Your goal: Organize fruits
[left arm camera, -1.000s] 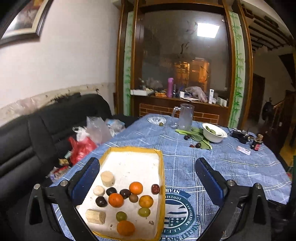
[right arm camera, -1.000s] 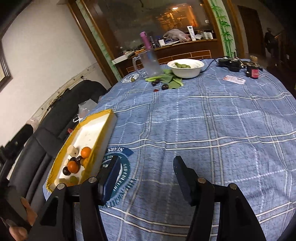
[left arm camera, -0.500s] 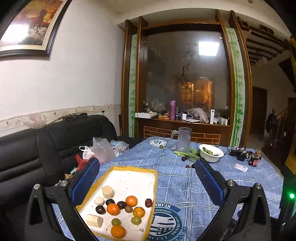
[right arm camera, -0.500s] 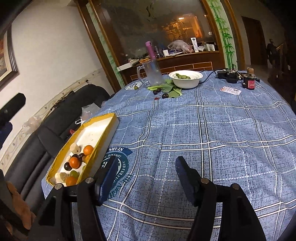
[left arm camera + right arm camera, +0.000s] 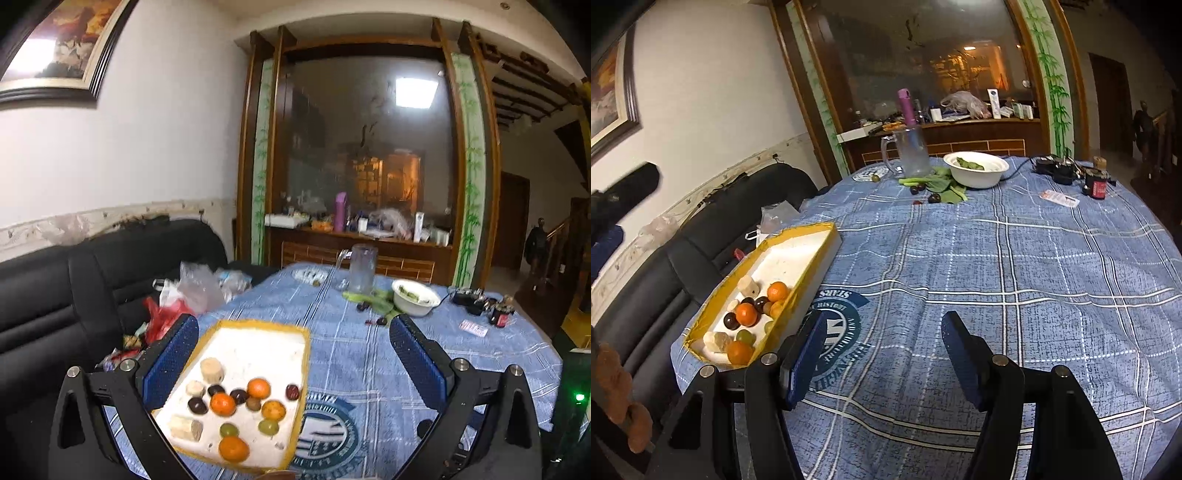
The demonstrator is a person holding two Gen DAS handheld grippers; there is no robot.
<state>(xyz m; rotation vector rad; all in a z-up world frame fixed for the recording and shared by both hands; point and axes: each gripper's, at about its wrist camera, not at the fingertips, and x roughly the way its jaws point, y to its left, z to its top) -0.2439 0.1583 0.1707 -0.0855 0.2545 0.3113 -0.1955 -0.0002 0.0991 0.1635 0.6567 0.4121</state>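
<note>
**Two empty grippers above a table with a tray of fruit**

A round table covered by a blue plaid cloth (image 5: 1015,266) fills most of both views; a printed circular emblem (image 5: 834,332) marks the cloth near its close edge. A black sofa (image 5: 92,280) stands along the table's left side, with plastic bags (image 5: 192,291) heaped on its seat. A framed picture (image 5: 62,48) hangs on the white wall above.

A shallow white tray with a yellow rim (image 5: 258,325) lies on the cloth at the left, just beside the emblem. Its near half holds the fruits: four oranges, one of them (image 5: 222,403) in the middle of the cluster, several dark round fruits, green grapes (image 5: 268,427) and pale cut chunks (image 5: 211,370). Its far half is bare.

At the far side of the table stand a clear glass jug (image 5: 911,153) and a white bowl (image 5: 975,171) with greens inside; leafy greens (image 5: 945,184) and a few dark fruits (image 5: 934,198) lie on the cloth before them.

The left gripper (image 5: 291,354) hovers over the tray's near end, its blue-padded jaws spread wide with nothing between them. The right gripper (image 5: 882,336) hangs above the emblem; its jaws have just been opening, stand apart and hold nothing.
</note>
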